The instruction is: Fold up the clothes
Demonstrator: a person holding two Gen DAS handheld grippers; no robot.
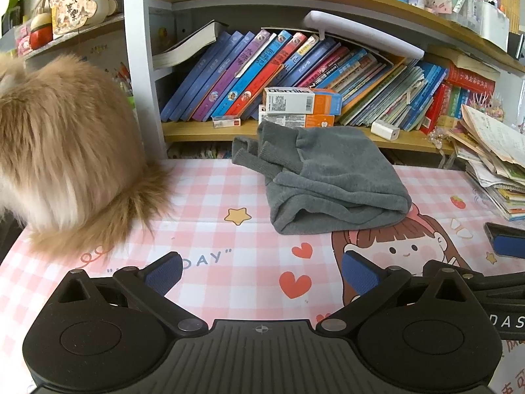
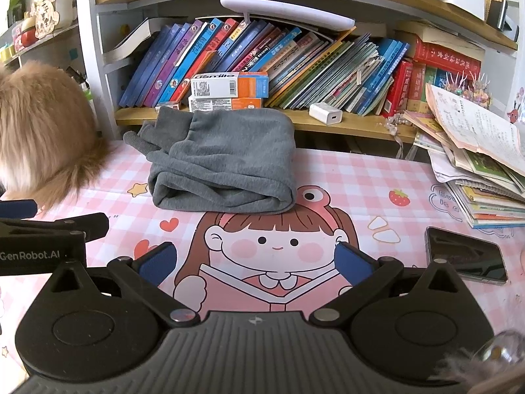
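Grippers (image 1: 261,277) (image 2: 256,262) agape, empty; folded garment (image 2: 223,164) well apart.

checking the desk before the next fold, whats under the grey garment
The grey garment lies on the pink checked desk mat. It covers the top of the cartoon girl print's head; anything else beneath is hidden.

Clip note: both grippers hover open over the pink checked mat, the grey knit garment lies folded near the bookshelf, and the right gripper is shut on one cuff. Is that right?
Not quite. In the right wrist view the right gripper is open and empty, well short of the grey knit garment. The left gripper is open too, and the garment does lie folded on the pink checked mat by the bookshelf.
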